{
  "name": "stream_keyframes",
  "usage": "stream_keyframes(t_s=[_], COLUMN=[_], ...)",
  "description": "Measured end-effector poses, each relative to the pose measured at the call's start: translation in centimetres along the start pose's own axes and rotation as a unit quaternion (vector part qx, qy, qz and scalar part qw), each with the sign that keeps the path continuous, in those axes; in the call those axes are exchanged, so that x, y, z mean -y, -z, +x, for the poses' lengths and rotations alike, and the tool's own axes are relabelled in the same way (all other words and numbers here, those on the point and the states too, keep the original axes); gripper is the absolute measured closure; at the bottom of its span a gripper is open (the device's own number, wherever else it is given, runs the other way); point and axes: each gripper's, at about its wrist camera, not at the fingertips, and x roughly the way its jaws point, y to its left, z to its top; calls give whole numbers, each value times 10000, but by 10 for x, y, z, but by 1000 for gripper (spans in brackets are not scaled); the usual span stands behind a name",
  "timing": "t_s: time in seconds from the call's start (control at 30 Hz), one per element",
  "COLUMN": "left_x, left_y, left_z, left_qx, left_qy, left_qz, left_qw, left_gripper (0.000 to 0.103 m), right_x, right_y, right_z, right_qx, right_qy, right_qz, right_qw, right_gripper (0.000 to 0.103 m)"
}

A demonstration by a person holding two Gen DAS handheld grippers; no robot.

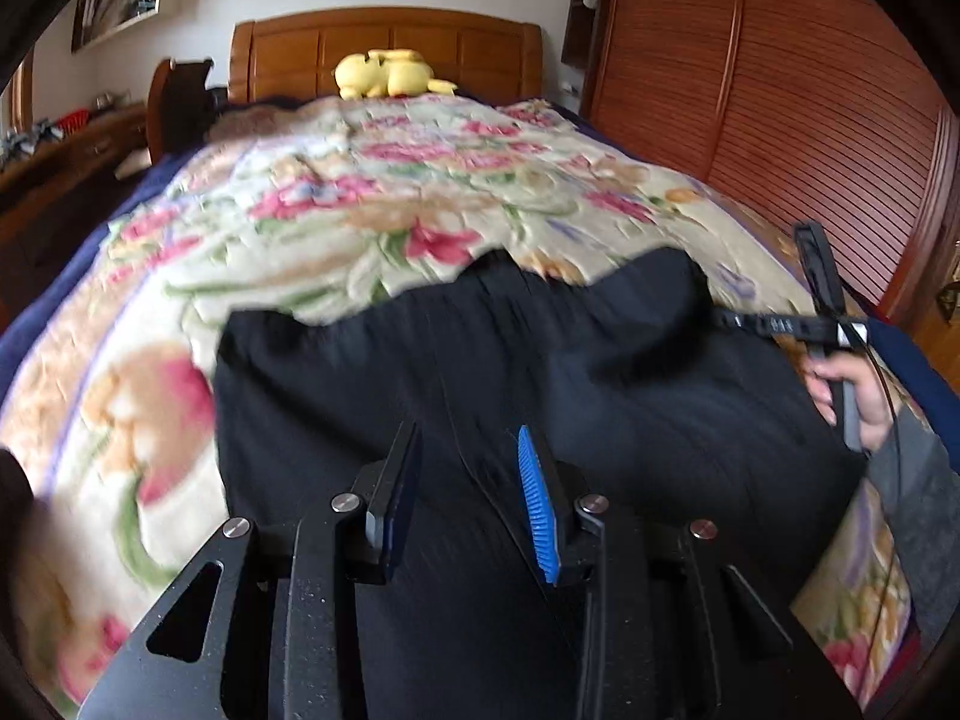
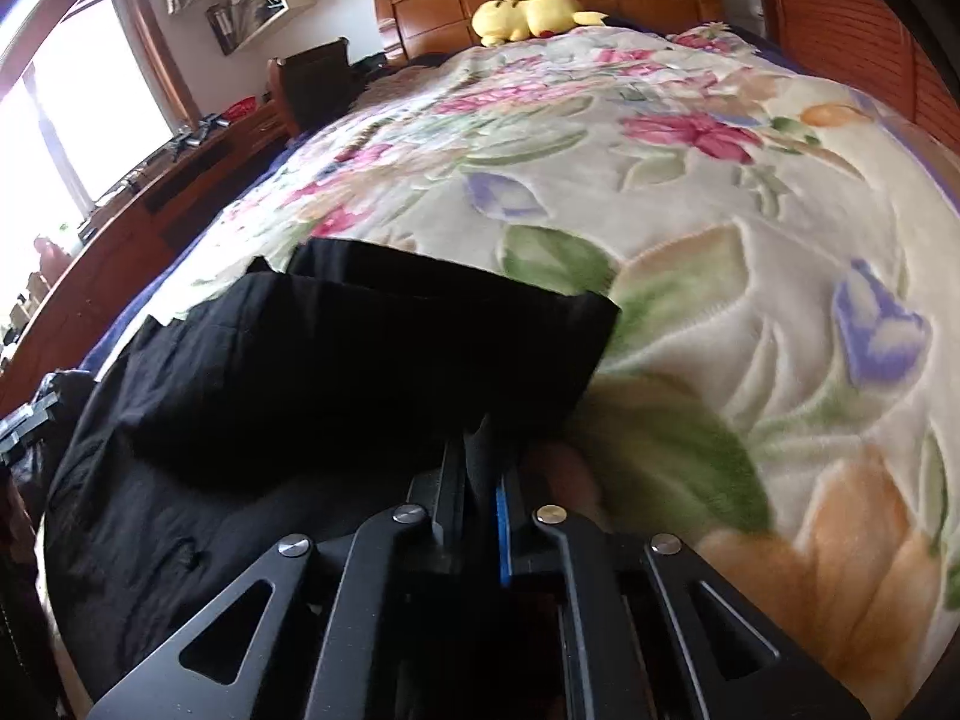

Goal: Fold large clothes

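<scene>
The black garment (image 1: 540, 372) lies on the bed's floral blanket (image 1: 336, 228), near the foot end, already doubled w/ an upper layer (image 2: 384, 348) sitting over the lower one; which kind of garment it is I can't tell. Judging by the soft wrinkles and the way the edges slump, it's thin, limp cloth: light, no stiffness, will sag and drag if lifted from one point only, so best taken at two well-apart spots along one edge or at corners, pinching both layers together so they don't slide apart. The plush blanket looks grippy, so prob. lift rather than drag. The right hand-held gripper (image 2: 480, 468) has its jaws pressed together at the garment's right edge, w/ a bit of black fabric pinched between the pads, right by where the cloth meets the blanket. The left hand-held gripper (image 1: 471, 492) is partly open over the middle of the garment, blue ribbed pad (image 1: 540, 510) showing, nothing between its fingers; the fabric is just below it, contact unclear due to blur. In the left wrist view a hand (image 1: 852, 390) in a grey sleeve holds the other tool's handle at the garment's right side. Further out: a yellow plush toy (image 1: 390, 75) against the wooden headboard (image 1: 384, 42), louvred wardrobe doors (image 1: 780, 90) along one side, a low wooden cabinet (image 2: 180, 180) by the window on the other.
</scene>
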Motion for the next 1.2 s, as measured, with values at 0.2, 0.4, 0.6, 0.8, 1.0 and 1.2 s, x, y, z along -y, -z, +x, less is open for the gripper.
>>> stream_keyframes(t_s=[0.2,0.4,0.6,0.8,1.0,1.2], left_x=[7,8,12,13,13,15], left_y=[23,29,35,41,42,43], left_z=[-4,-1,3,12,15,18], left_qx=[-130,-176,-201,-255,-271,-278], left_qy=[175,191,60,36,10,-61], left_qz=[-36,-18,165,232,256,324], left_qw=[9998,9997,9996,9994,9993,9991], left_gripper=[69,69,69,69,69,69], right_x=[9,20,-4,-48,-95,-115], right_y=[-3,2,1,2,11,18], right_z=[-26,-27,-41,-58,-65,-84], right_qx=[714,796,810,894,711,705], right_qy=[693,660,1111,1094,1033,1030], right_qz=[203,372,116,-486,-1243,-1586], right_qw=[9948,9939,9904,9888,9843,9794], right_gripper=[99,86,57,55,55,55])
